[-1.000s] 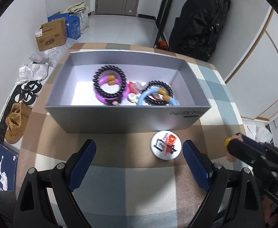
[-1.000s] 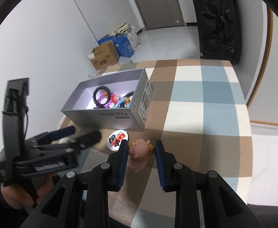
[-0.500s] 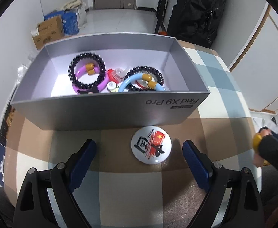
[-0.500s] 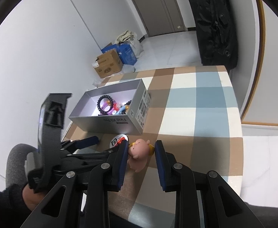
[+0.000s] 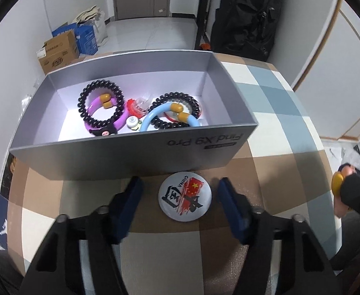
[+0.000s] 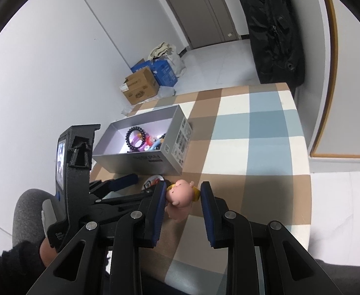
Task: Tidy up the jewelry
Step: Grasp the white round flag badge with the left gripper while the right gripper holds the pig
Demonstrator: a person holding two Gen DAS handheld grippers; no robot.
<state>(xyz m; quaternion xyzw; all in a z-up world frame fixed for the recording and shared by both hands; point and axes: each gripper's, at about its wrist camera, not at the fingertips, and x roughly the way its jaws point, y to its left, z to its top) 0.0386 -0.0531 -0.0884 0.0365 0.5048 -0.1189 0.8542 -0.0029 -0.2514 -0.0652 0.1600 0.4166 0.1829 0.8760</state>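
The left tongs [image 5: 180, 191] point steeply down over the checked table [image 5: 285, 132], their jaws closing on either side of a round white badge [image 5: 185, 198] that lies flat between them; the pads do not yet press it. Just beyond these tongs stands an open grey box [image 5: 120, 157], touching the table, with black bead bracelets [image 5: 100, 107], a purple bangle [image 5: 93, 125] and a blue bangle [image 5: 152, 120] inside. The right tongs [image 6: 182, 196] are gripping a small pink figurine [image 6: 180, 200], held just above the table, near the box's corner. A gloved hand [image 6: 45, 245] carries the left tongs.
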